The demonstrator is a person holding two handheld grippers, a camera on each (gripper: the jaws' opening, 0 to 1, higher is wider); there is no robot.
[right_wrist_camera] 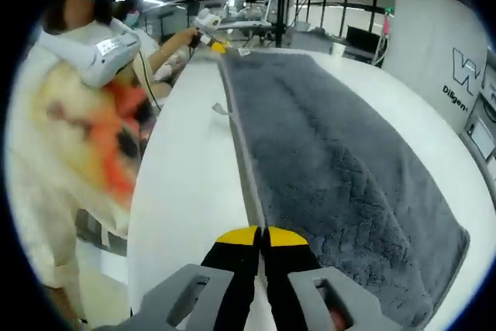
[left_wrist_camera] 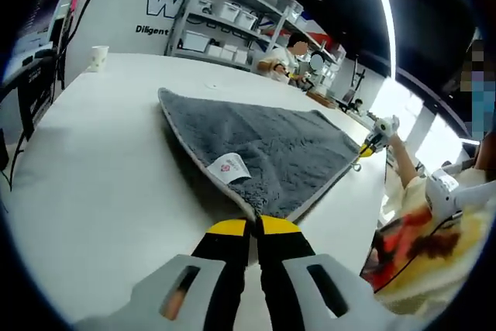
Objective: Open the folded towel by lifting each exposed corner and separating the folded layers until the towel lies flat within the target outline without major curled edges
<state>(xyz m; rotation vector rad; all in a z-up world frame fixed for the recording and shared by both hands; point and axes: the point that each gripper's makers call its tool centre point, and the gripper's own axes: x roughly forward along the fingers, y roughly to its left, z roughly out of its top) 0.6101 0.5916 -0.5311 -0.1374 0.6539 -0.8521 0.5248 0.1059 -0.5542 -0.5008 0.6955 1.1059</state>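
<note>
A grey fluffy towel with a pale trimmed edge lies spread over the white table. A white label with a red mark sits near its closest corner. My left gripper is shut on that corner, which is raised a little off the table. My right gripper shows at the right, holding the other end of the same edge. In the right gripper view the towel stretches away from my right gripper, which is shut on its near corner. The left gripper holds the far corner.
A person in a patterned top with a white headset stands at the table's side. A paper cup stands at the far left of the table. Shelves with boxes line the back wall, and people sit beyond the table. Black equipment sits at the left edge.
</note>
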